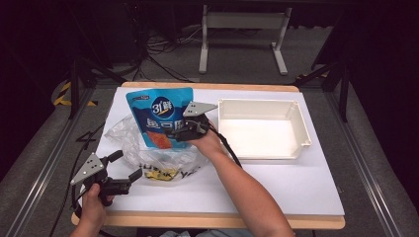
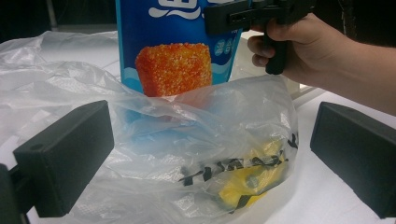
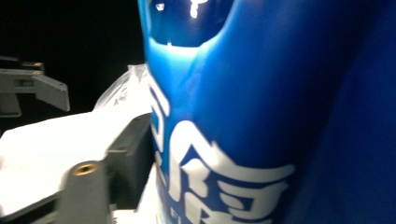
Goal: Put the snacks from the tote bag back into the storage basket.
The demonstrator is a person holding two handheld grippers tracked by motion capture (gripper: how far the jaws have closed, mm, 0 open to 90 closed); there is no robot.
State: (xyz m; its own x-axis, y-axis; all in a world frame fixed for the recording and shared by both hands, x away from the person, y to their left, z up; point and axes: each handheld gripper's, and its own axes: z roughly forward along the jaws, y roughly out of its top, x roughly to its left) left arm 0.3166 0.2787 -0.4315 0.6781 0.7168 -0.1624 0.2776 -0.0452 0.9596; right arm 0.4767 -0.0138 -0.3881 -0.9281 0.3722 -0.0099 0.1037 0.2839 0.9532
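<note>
Blue pouch (image 1: 159,114): held upright over the tabletop (image 1: 276,182), lower end sunk into the mouth of the clear plastic bag (image 1: 148,148); orange breaded block printed on its front.
Pouch axis: long axis close to vertical, top edge up, printed face turned toward the person's side.
Clear plastic bag: crumpled, lying on the tabletop left of centre; a yellow packet (image 2: 252,179) with black print is seen through the film near its front edge, beside the pouch's lower end.
White tray (image 1: 301,126): set on the tabletop just right of the pouch, nothing seen inside.
Right hand-held gripper (image 1: 190,129): jaws closed on the pouch's right edge, one pad seen pressed against the blue film in the right gripper view; pouch is carried by it.
Left hand-held gripper (image 1: 123,168): jaws spread wide, nothing gripped; held at the bag's near-left side, bag seen between the pads in the left gripper view without contact.
In the way: bag film bunched around the pouch's base.
</note>
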